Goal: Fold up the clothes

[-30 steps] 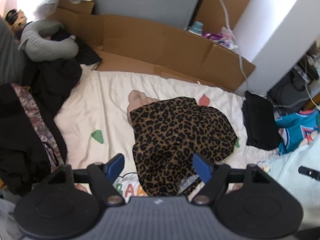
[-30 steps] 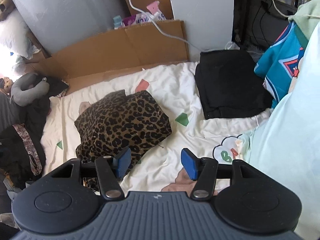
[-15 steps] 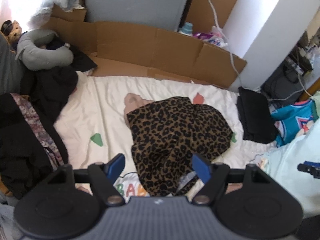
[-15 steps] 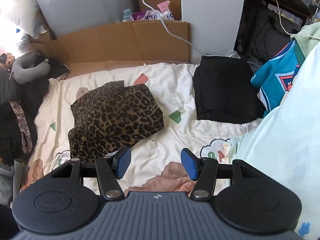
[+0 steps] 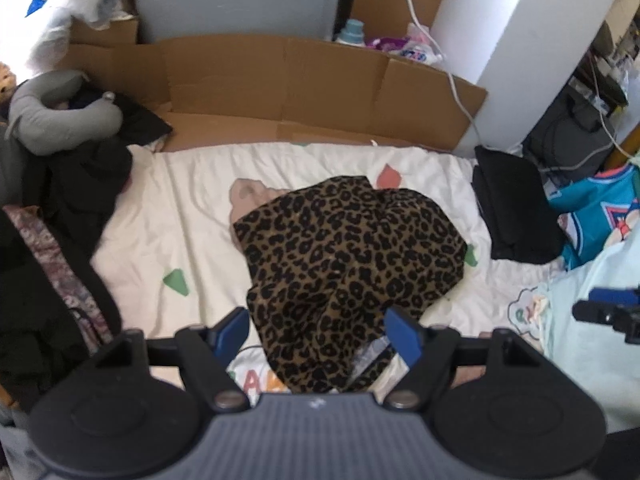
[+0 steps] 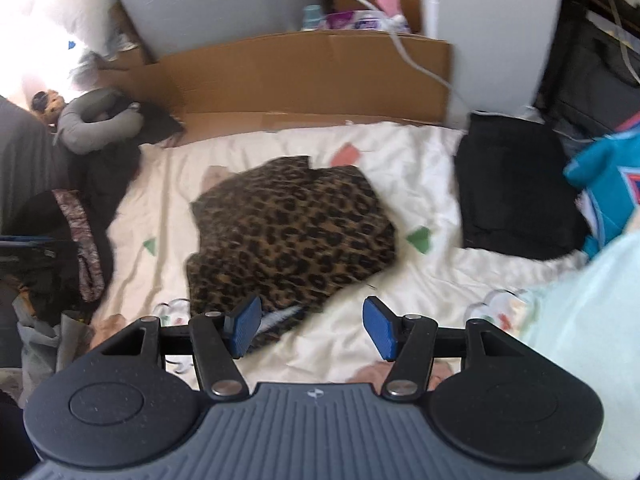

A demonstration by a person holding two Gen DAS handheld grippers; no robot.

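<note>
**Leopard-print garment lay bunched on the white sheet, both grippers above it with jaws apart**

Nearest the lenses were the ribbed grey housings and matte black discs of the two tools. The left gripper had its blue rubbery pads spread wide, the near hem of the leopard-print garment seen between them but not pinched. The right gripper also stood with jaws apart over bare sheet; they had just been opening a little, and nothing lay between them, its left pad overlapping the garment's near corner in the view.

The garment was soft, thin cloth, tan with black spots, heaped in a rounded, loosely doubled mound at the middle of the white sheet. A striped lining or label showed at its near edge. The sheet was creased cotton printed with small green and coral shapes and coloured letters.

To the right, a folded black garment sat flat and squarish at the sheet's edge, beside teal sportswear and pale mint fabric. To the left lay a dark clothes pile with a patterned strip, topped by a grey neck pillow.

Beyond, flattened brown cardboard stood along the back, with a white cable, a grey panel and a white wall corner behind.
</note>
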